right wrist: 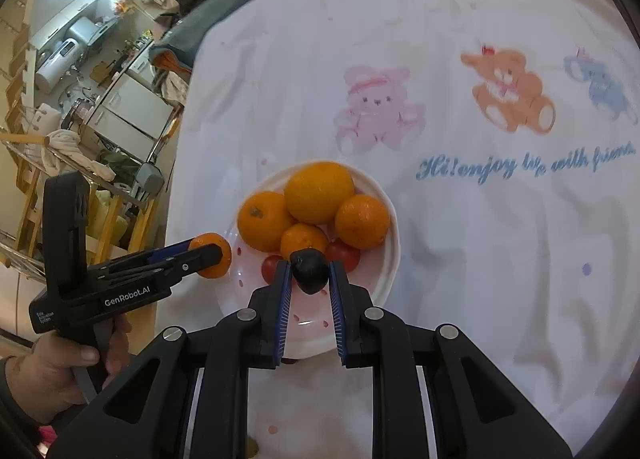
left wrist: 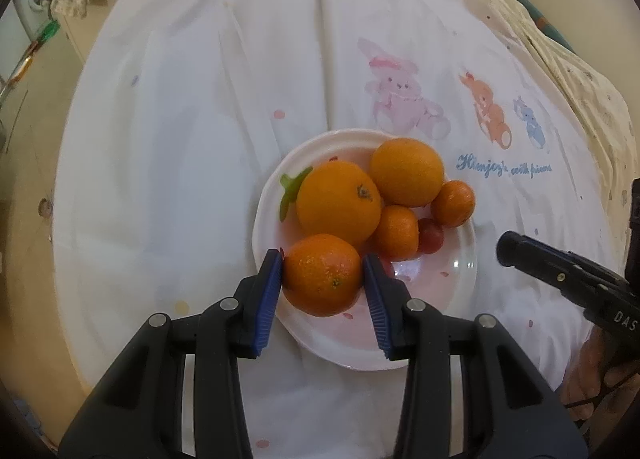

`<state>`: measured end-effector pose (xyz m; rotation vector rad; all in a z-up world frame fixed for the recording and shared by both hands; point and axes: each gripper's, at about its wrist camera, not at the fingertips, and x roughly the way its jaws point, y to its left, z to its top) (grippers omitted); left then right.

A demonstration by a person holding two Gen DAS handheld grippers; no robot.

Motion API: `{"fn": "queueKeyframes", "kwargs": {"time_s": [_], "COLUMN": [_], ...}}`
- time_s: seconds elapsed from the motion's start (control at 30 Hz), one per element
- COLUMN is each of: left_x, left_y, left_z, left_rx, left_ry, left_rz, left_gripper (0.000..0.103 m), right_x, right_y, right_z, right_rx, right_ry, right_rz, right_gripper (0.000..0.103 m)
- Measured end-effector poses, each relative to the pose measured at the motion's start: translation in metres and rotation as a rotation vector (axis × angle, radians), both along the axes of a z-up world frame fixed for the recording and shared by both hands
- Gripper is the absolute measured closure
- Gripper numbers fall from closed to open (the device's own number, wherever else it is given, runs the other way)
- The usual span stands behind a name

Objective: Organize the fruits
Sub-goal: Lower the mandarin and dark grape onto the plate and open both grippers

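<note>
Fruits mostly gathered on white plate [left wrist: 276, 215], which sits on bear-print cloth [left wrist: 200, 99] over worktop. On plate: 2 large oranges [left wrist: 338, 201], 2 smaller mandarins [left wrist: 396, 233], red cherry tomatoes [left wrist: 431, 236] tucked beside them.

Left claw [left wrist: 323, 273] closed approx. to fruit width on another mandarin [left wrist: 323, 275]; blue pads touching both sides. Fruit held at near-left rim of plate; whether already resting on plate or above it cannot be told.

Right claw [right wrist: 309, 273] closed tight on small dark fruit [right wrist: 309, 272], poss. a plum, held over near part of plate by the tomatoes.

Est. status: late stage. Remaining: both held pieces to be set down and released. No loose fruit seen elsewhere on cloth.
</note>
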<state>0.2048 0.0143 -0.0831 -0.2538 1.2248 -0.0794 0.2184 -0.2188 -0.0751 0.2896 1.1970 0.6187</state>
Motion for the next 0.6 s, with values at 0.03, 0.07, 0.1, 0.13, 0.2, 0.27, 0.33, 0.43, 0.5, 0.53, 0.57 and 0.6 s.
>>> {"fn": "queueKeyframes", "kwargs": {"time_s": [0.03,0.07,0.1,0.13,0.2,0.27,0.33,0.43,0.5,0.53,0.57,0.6], "left_x": [0.000,0.000,0.000,0.000,0.001,0.001,0.000,0.001,0.001,0.001,0.001,0.001], "left_y": [0.001,0.001,0.001,0.001,0.001,0.002,0.000,-0.003,-0.003,-0.003,-0.002,-0.003], "left_z": [-0.001,-0.002,-0.001,-0.002,-0.005,-0.010,-0.015,-0.016,-0.016,-0.017,-0.017,-0.018], "left_rx": [-0.009,-0.015,-0.015,-0.013,-0.012,-0.029,-0.031,-0.019,-0.012,-0.013,-0.013,-0.012], "left_ry": [0.003,0.005,0.003,0.000,0.006,0.030,0.043,0.041,0.038,0.035,0.036,0.038], "left_rz": [0.003,0.001,-0.003,-0.003,-0.002,0.000,-0.005,-0.018,-0.017,-0.010,-0.007,-0.006], "left_gripper": [0.066,0.066,0.066,0.066,0.066,0.066,0.066,0.065,0.065,0.065,0.065,0.065], "right_x": [0.001,0.002,0.002,0.003,0.005,0.006,0.007,0.008,0.009,0.009,0.010,0.010], "right_y": [0.002,0.003,0.005,0.006,0.008,0.009,0.007,0.000,-0.003,-0.004,-0.005,-0.006], "right_z": [-0.005,-0.008,-0.010,-0.013,-0.017,-0.022,-0.024,-0.025,-0.026,-0.027,-0.029,-0.031], "right_rx": [0.001,0.001,-0.004,-0.009,-0.008,-0.021,-0.043,-0.036,-0.043,-0.045,-0.043,-0.040], "right_ry": [0.016,0.024,0.031,0.036,0.051,0.062,0.063,0.076,0.077,0.083,0.092,0.098], "right_rz": [0.001,0.002,0.005,0.009,0.011,0.009,0.001,-0.022,-0.032,-0.036,-0.039,-0.041], "right_gripper": [0.083,0.083,0.083,0.083,0.083,0.083,0.083,0.083,0.083,0.083,0.083,0.083]}}
